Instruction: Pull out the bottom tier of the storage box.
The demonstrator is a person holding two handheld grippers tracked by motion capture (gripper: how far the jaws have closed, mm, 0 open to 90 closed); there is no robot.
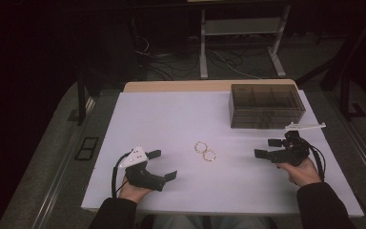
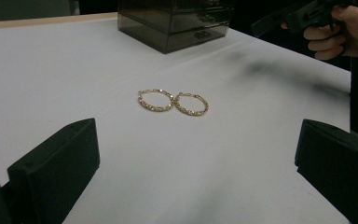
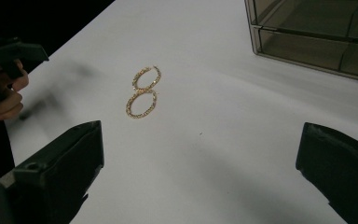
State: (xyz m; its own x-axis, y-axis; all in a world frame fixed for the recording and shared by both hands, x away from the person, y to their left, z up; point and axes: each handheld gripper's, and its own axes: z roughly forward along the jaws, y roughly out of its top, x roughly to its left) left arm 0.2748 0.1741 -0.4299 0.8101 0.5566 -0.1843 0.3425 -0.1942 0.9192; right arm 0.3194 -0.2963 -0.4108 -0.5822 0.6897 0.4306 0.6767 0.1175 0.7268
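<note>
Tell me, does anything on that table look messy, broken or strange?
Nothing stands out. Two gold hoop earrings lie flat side by side on the white table, the smoky drawer box sits square, and both grippers are open.

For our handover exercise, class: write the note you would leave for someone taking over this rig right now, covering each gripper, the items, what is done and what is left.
Left gripper: open, holding nothing, near the table's front left, pointing toward the earrings.
Right gripper: open, holding nothing, on the right, also pointing toward them.
Two gold hoop earrings lie side by side, touching, mid-table between the grippers.
Smoky clear drawer box stands at the far right, drawers shut.
Done: nothing picked up yet.
Left: probably grasp the earrings and stow them in the box.
</note>
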